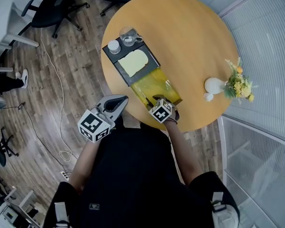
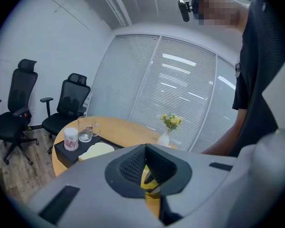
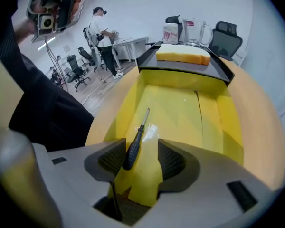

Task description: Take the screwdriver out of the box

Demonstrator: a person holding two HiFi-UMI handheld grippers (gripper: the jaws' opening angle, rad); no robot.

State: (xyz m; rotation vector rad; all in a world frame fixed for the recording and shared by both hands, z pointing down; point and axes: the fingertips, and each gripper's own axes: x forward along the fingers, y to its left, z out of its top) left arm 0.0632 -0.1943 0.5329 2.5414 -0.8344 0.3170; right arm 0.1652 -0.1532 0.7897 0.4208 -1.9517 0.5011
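A slim screwdriver (image 3: 133, 143) with a black handle lies in the open yellow box (image 3: 180, 108), its tip pointing toward the far end. My right gripper (image 3: 141, 149) points down into the box's near end with its jaws open around the handle, which sits close against the left pad. In the head view the right gripper (image 1: 156, 100) covers the near end of the yellow box (image 1: 159, 80) and hides the screwdriver. My left gripper (image 1: 118, 100) hangs off the table's near-left edge, shut and empty; its pads (image 2: 133, 165) meet at the tips.
The box lies on a round wooden table (image 1: 190, 32). Behind it is a black tray (image 1: 126, 72) with a pale yellow slab (image 1: 134, 62), a white cup (image 1: 114, 46) and a glass jug (image 1: 129, 36). A vase of flowers (image 1: 213, 85) stands right. Office chairs (image 1: 57, 6) stand on the floor.
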